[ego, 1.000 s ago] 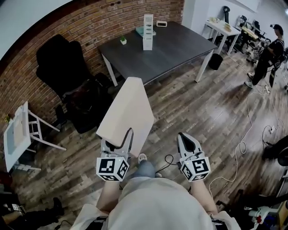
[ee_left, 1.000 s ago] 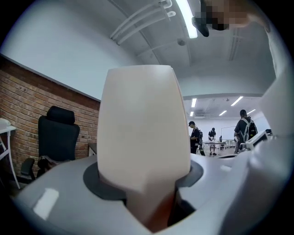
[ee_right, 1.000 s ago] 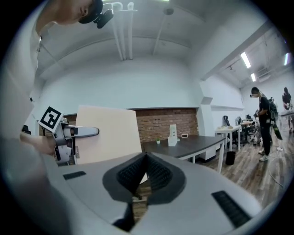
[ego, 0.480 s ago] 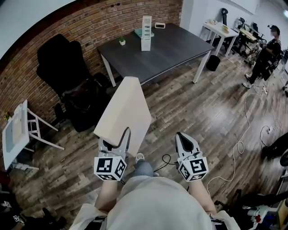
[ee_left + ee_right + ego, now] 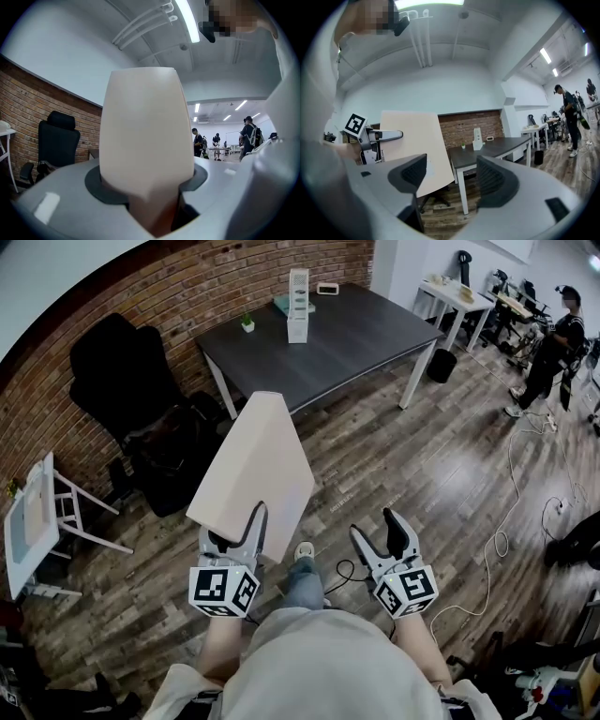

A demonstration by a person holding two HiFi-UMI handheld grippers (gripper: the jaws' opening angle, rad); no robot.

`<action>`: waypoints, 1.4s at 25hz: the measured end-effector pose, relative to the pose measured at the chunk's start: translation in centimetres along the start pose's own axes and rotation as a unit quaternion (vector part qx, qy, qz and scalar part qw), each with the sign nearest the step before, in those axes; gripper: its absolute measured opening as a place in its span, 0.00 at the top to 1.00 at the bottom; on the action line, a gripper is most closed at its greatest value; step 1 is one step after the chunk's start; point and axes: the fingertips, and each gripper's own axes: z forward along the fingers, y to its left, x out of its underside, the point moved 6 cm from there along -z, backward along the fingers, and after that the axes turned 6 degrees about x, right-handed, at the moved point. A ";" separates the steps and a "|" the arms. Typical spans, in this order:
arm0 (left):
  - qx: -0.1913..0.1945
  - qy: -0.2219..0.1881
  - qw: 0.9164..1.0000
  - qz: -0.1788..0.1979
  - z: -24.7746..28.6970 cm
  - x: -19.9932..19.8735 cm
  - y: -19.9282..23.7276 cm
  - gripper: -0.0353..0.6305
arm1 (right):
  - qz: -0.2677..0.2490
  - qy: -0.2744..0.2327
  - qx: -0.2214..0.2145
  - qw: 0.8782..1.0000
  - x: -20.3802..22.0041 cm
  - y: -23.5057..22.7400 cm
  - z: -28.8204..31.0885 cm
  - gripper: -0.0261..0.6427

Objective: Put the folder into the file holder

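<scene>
My left gripper (image 5: 232,532) is shut on the lower edge of a cream folder (image 5: 255,465), which stands tilted up over the wooden floor. In the left gripper view the folder (image 5: 145,136) fills the gap between the jaws. The white file holder (image 5: 298,304) stands upright on the dark grey table (image 5: 366,343) at the far side of the room. My right gripper (image 5: 380,532) hangs beside the folder; its jaws are opening and nothing is between them. The right gripper view shows the folder (image 5: 415,150), the file holder (image 5: 477,139) and the table (image 5: 501,146) past the spread jaws.
A black office chair (image 5: 131,381) sits by the brick wall on the left, and a white folding stand (image 5: 47,512) is further left. A small plant (image 5: 247,324) stands on the table. A person (image 5: 553,338) stands far right, near a white desk (image 5: 459,294). Cables (image 5: 516,493) lie on the floor.
The right gripper's jaws have gone from shut to spread apart. The left gripper still holds the folder in much the same place.
</scene>
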 end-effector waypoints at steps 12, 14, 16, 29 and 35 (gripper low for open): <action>-0.002 -0.002 1.000 -0.007 8.4 0.5 3.4 0.54 | 0.015 0.028 -0.013 0.999 0.9 -4.3 7.8 0.43; 0.000 -0.001 1.000 -0.009 10.6 0.6 4.2 0.54 | 0.014 0.032 -0.012 0.999 0.8 -5.4 9.8 0.43; 0.001 0.002 1.000 -0.010 12.9 0.6 5.3 0.54 | 0.011 0.036 -0.011 0.999 0.5 -6.4 12.1 0.43; 0.019 0.002 1.000 -0.012 27.7 -1.3 13.4 0.54 | 0.007 0.015 -0.004 1.000 -4.0 -11.0 27.7 0.43; 0.024 0.000 1.000 -0.012 32.8 -1.7 16.9 0.54 | 0.009 0.012 -0.001 1.000 -4.6 -12.3 33.5 0.43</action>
